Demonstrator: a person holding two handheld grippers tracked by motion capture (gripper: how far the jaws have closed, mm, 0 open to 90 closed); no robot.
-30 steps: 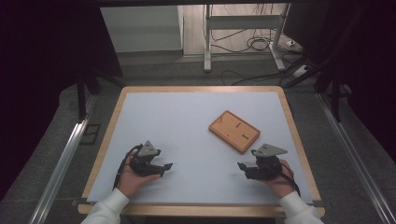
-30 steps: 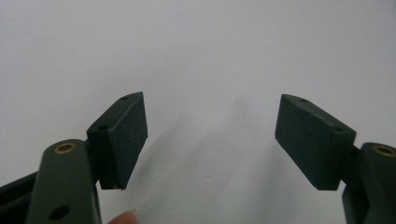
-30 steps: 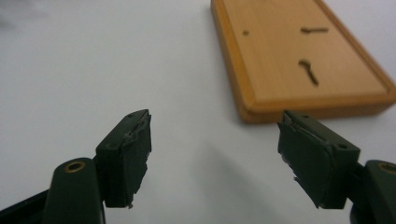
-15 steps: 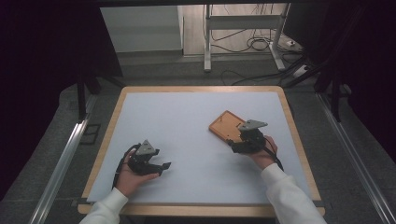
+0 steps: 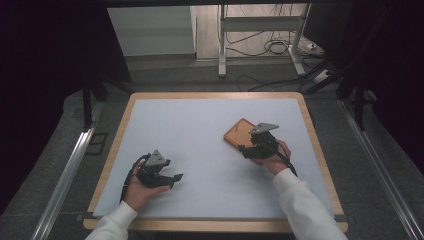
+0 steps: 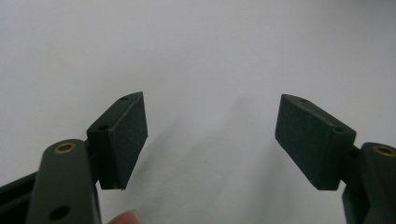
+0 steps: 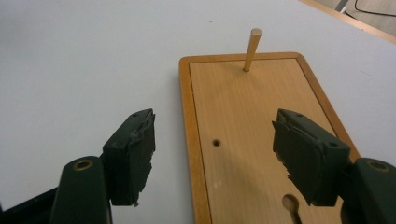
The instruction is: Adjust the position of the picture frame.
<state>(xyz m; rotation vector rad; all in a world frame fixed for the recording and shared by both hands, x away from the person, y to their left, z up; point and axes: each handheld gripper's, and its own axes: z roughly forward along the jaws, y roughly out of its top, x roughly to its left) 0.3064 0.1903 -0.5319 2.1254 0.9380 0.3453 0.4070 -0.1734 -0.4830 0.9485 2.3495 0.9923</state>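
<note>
One wooden board (image 7: 261, 140) with a raised rim lies on the right half of the bench (image 5: 200, 130), a brass peg (image 7: 252, 49) upright near its far end; its long axis runs straight ahead of the right tongs (image 7: 215, 158), whose jaws gape over its near end; the left tongs (image 5: 172, 180), also apart, rest well away over bare bench; the board's near edge is cut off, hidden under the hand.
</note>
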